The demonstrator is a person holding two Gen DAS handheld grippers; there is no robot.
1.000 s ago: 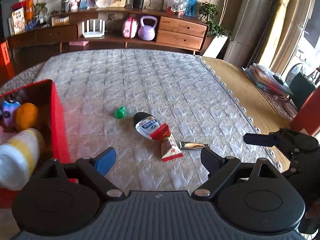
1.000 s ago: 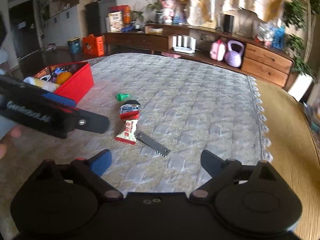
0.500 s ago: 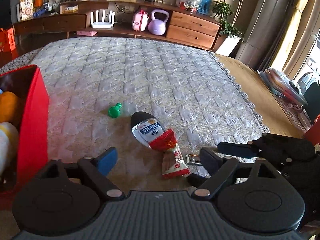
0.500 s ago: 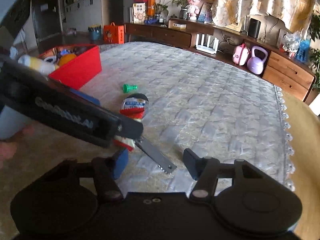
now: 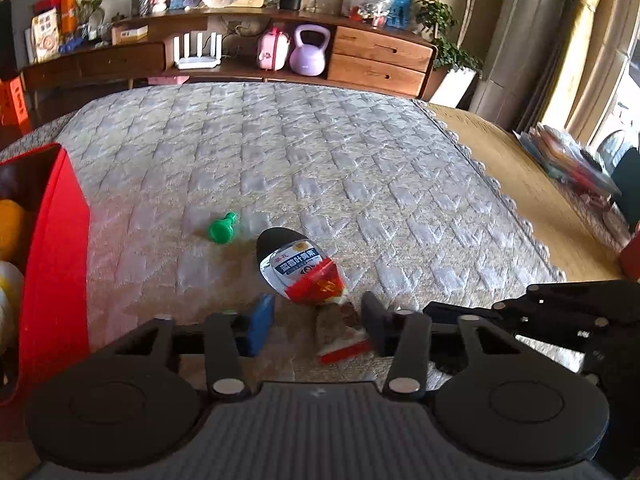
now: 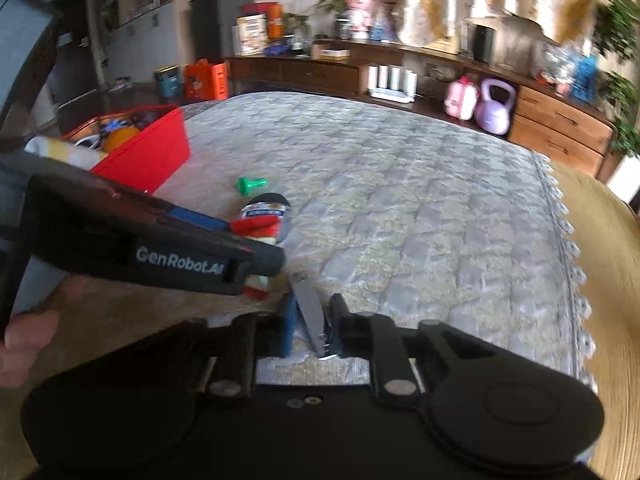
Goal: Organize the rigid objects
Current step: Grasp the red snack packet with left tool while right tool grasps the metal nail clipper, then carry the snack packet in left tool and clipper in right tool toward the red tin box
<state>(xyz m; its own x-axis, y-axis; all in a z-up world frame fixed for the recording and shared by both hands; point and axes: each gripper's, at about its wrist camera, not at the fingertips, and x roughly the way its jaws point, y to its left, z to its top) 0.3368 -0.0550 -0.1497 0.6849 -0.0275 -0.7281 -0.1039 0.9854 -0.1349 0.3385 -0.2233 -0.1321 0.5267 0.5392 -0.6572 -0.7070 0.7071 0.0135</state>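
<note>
My matt black plastic right gripper pinches a smooth, shiny metal strip. The quilted cloth under it looks soft and faintly glossy. The snack packet is crinkly foil-like film, the small bottle clear glossy plastic, the box smooth and red.

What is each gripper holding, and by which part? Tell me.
Right gripper: clamped on the metal strip at its near end. Left gripper: nothing gripped yet; its jaws have just been closing around the lower end of the snack packet.
</note>
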